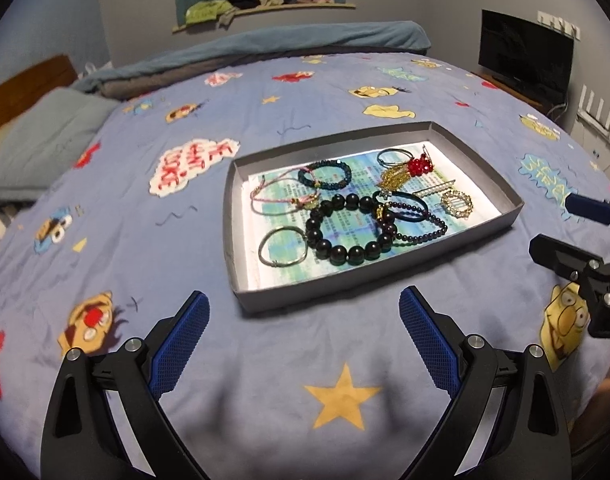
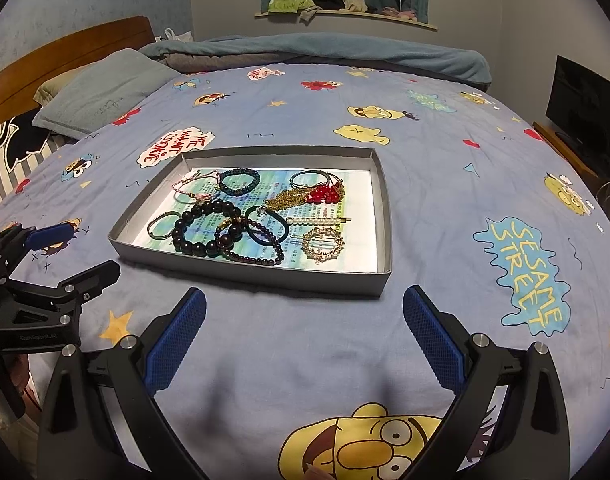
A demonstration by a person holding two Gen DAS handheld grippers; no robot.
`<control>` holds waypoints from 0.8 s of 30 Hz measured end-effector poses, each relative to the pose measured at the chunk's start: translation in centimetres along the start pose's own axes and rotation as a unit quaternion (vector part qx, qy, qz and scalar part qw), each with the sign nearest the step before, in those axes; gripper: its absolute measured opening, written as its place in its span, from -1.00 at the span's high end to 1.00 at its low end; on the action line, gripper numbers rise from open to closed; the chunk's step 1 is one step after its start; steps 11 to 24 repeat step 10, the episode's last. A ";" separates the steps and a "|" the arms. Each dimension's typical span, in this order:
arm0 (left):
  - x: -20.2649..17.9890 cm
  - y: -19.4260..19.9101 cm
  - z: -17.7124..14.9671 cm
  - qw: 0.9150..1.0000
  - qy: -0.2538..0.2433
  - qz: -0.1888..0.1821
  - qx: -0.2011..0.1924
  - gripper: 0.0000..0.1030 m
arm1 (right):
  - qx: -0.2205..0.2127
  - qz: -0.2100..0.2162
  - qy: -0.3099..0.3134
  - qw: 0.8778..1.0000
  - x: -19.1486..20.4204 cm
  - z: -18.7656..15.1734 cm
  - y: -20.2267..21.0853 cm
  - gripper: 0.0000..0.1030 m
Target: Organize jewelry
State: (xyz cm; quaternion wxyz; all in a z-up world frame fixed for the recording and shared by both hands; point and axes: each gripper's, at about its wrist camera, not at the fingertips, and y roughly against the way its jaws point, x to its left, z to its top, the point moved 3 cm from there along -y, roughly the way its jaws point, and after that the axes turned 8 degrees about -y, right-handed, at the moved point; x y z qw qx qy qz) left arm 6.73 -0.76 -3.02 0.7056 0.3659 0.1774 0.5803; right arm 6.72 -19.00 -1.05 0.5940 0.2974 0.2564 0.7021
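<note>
Now, left gripper [image 1: 303, 316] spread wide, empty, above bedsheet [image 1: 145, 240]. Ahead: grey tray [image 2: 241, 270] holding jewelry, black bead bracelet [image 2: 203, 246] left-centre, round gold brooch [image 2: 323, 243] further right. Right gripper [image 2: 303, 316] wide apart, empty, short of tray.

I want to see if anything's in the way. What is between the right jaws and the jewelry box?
Only bare bedsheet lies between the right gripper and the gray box, as the right wrist view shows.
</note>
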 end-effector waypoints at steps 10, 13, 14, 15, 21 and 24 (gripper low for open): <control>1.1 -0.6 -0.2 1.000 0.016 -0.005 0.018 -0.85 | -0.001 -0.002 -0.012 1.000 -0.9 0.2 -0.6 -0.89; 1.1 -0.6 -0.2 1.000 0.016 -0.005 0.018 -0.85 | -0.001 -0.002 -0.012 1.000 -0.9 0.2 -0.6 -0.89; 1.1 -0.6 -0.2 1.000 0.016 -0.005 0.018 -0.85 | -0.001 -0.002 -0.012 1.000 -0.9 0.2 -0.6 -0.89; 1.1 -0.6 -0.2 1.000 0.016 -0.005 0.018 -0.85 | -0.001 -0.002 -0.012 1.000 -0.9 0.2 -0.6 -0.89; 1.1 -0.6 -0.2 1.000 0.016 -0.005 0.018 -0.85 | -0.001 -0.002 -0.012 1.000 -0.9 0.2 -0.6 -0.89; 1.1 -0.6 -0.2 1.000 0.016 -0.005 0.018 -0.85 | -0.001 -0.002 -0.012 1.000 -0.9 0.2 -0.6 -0.89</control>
